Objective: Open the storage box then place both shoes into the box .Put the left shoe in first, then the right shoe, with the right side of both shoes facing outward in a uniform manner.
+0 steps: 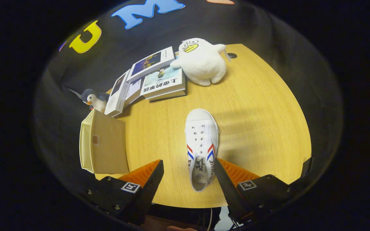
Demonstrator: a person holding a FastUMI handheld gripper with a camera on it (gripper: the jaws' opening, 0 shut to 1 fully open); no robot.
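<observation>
A white canvas shoe point(201, 144) with red and blue side stripes lies on the wooden table point(262, 128), toe pointing away from me. Its heel end sits between my fingers, close against the right finger point(225, 183). My gripper point(188, 171) is open and hovers above the shoe, neither finger pressing on it. A beige fabric storage box point(103, 144) stands at the table's left edge, beyond my left finger point(149, 183), with its lid down.
Several books point(153, 78) lie stacked at the table's far left. A white plush duck point(201, 61) sits next to them, and a small plush penguin point(93, 99) stands behind the box. A cable hole point(232, 55) marks the far edge.
</observation>
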